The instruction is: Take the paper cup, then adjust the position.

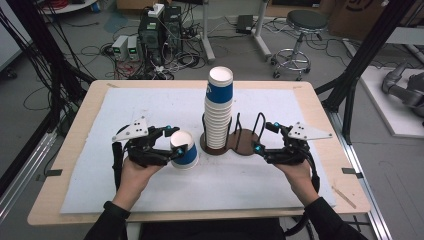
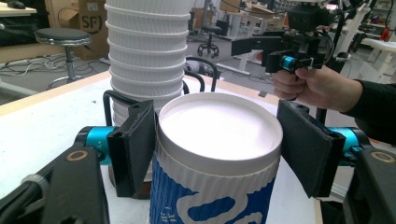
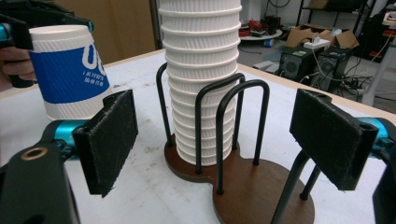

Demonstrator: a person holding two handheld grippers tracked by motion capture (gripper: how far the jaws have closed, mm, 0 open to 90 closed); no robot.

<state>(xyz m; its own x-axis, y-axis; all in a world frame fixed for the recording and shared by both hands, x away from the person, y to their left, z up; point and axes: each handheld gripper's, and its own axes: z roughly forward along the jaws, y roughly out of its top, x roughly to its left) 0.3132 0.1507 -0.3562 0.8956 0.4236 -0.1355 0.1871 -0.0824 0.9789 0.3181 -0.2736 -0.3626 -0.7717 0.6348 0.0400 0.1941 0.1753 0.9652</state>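
A: Start big. What's on the table [image 1: 80, 150]?

B: A white mat, and at its middle a dark wooden holder [image 1: 240, 145] with two round bays and black wire hoops. The left bay carries a tall stack [image 1: 218, 112] of ribbed white cups with one blue-banded cup on top. The right bay is bare.

A: And the loose cup?

B: The cup [image 1: 184, 149] is left of the holder, near it but apart. In the high view it looks tilted, resting on or just above the mat. I can't tell which.

A: Which way does it point?

B: Upside down. In the left gripper view its recessed bottom faces the camera and the blue band sits below. Its long axis runs roughly upright, leaning a little.

A: Grippers?

B: The left gripper [image 2: 219, 140] is clamped on the cup, pads on either side just under the base rim. The right gripper [image 3: 219, 140] has its jaws wide apart, nothing between them, and is aimed at the holder from the right.

A: So what step is this?

B: I'd judge one cup is out of the stack and headed for the free bay. Next calls for lifting it over the hoops, keeping the axis vertical, and lowering it centred. The right gripper may steady the holder.
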